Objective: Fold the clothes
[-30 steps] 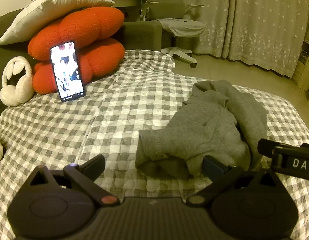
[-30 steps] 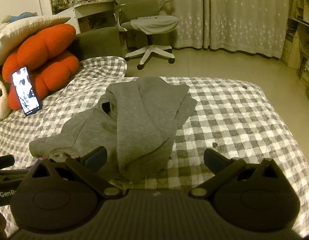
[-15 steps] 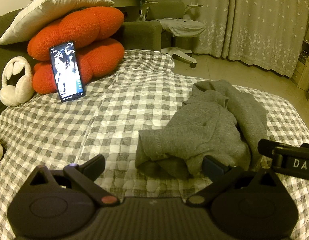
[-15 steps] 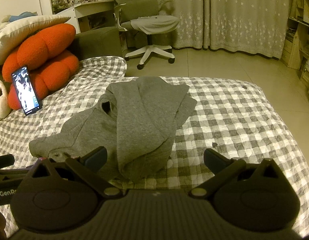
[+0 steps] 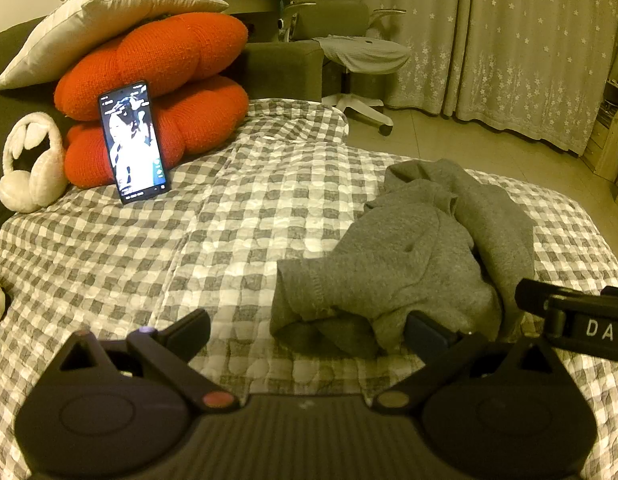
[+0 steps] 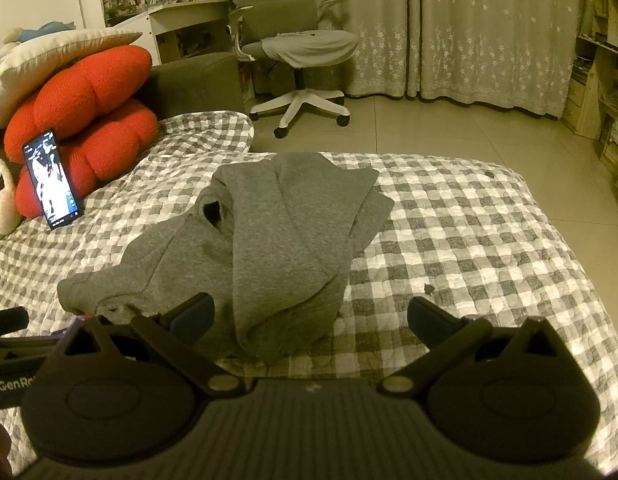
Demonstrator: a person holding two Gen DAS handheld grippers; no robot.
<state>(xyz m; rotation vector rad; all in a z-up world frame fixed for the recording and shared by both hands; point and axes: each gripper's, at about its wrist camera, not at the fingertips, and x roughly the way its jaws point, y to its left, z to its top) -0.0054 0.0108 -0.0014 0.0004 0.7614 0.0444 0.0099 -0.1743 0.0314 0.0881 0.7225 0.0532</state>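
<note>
Grey garment (image 6: 269,240), crumpled on the checked quilt (image 5: 189,248); left gripper (image 5: 307,330) and right gripper (image 6: 311,314) both spread wide at its near edge, perhaps brushing the cloth. Phone (image 5: 133,142) leans on the red cushions (image 5: 161,80) beyond

right gripper (image 5: 581,320): "DAS", cut off | left gripper (image 6: 9,372): probably "GenRo", cut off
</note>
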